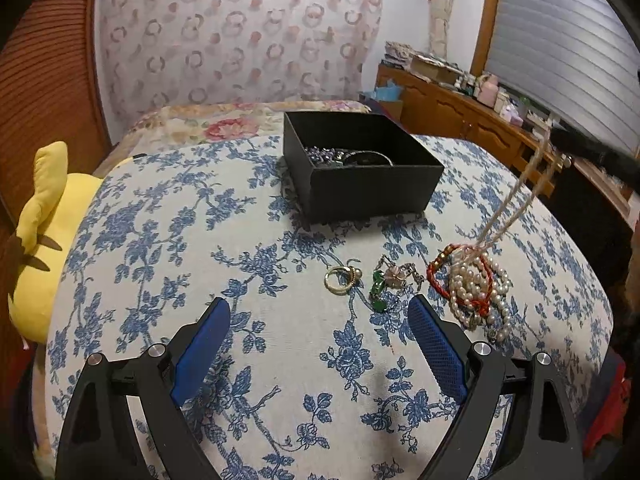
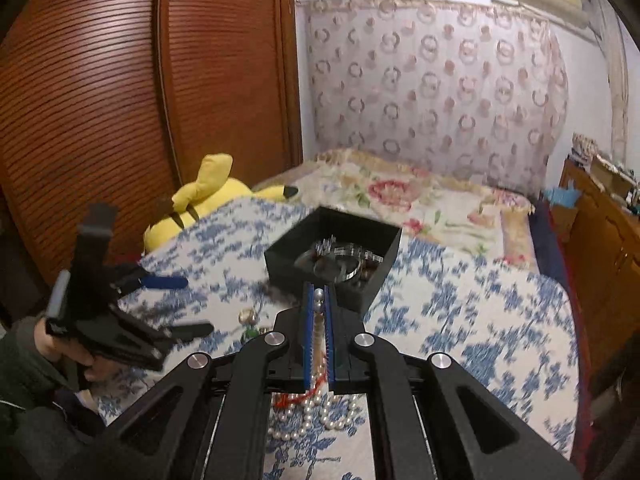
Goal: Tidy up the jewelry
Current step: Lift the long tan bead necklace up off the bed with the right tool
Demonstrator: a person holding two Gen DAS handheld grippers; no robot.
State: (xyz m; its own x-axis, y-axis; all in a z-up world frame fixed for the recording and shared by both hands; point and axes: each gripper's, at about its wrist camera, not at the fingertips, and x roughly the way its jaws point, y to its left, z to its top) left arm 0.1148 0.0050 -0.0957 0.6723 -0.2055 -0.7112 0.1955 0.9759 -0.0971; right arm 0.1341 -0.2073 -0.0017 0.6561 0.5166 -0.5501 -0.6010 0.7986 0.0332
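Observation:
A black open box (image 1: 360, 168) with jewelry inside sits on the blue-flowered bedcover; it also shows in the right wrist view (image 2: 332, 256). My right gripper (image 2: 319, 300) is shut on a pearl necklace (image 1: 480, 284), whose strand rises taut from the pile up to the gripper (image 1: 560, 136) at the right. The rest of the pearls (image 2: 316, 412) lie heaped with a red cord bracelet (image 1: 440, 280). A gold ring (image 1: 340, 278) and a green-bead piece (image 1: 378, 288) lie nearby. My left gripper (image 1: 320, 320) is open and empty, just short of the ring.
A yellow plush toy (image 1: 44, 240) lies at the bed's left edge by a wooden slatted wardrobe (image 2: 100, 100). A floral pillow (image 2: 420, 200) lies behind the box. A wooden cabinet (image 1: 460, 108) with clutter stands at the right.

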